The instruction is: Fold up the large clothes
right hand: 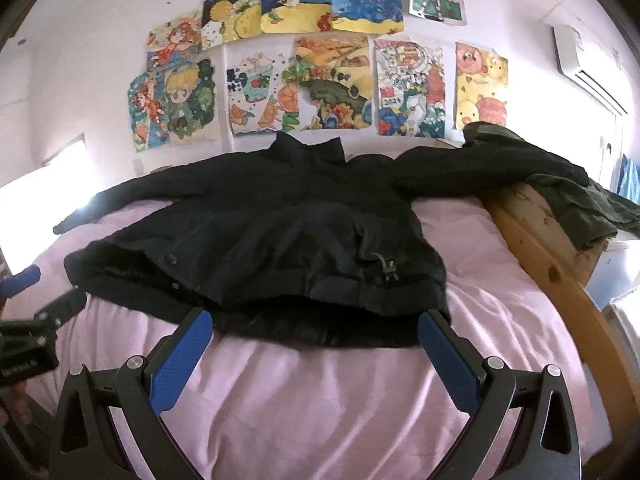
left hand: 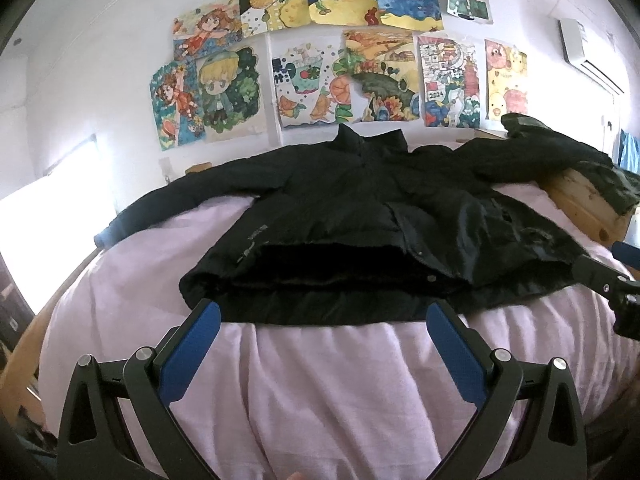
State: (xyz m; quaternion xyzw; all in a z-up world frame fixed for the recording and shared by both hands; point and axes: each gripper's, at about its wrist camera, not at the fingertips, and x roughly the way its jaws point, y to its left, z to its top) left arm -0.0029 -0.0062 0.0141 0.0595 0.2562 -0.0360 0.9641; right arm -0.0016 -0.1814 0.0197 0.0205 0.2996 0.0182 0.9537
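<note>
A large black jacket (left hand: 352,208) lies spread face up on a pink bed sheet (left hand: 320,380), collar toward the wall, both sleeves stretched out sideways. Its right sleeve reaches the wooden bed rail. My left gripper (left hand: 322,316) hovers open just short of the jacket's hem, blue pads wide apart, nothing between them. In the right wrist view the same jacket (right hand: 280,232) shows a drawcord toggle near its hem. My right gripper (right hand: 314,320) is open too, fingertips at the hem's edge, empty. Each gripper's body shows at the other view's edge.
A wooden bed frame (right hand: 548,248) curves along the right side, with a dark green garment (right hand: 568,188) draped over it. Colourful drawings (left hand: 320,60) cover the white wall behind. An air conditioner (left hand: 588,52) hangs at the upper right. A bright window (left hand: 40,220) is on the left.
</note>
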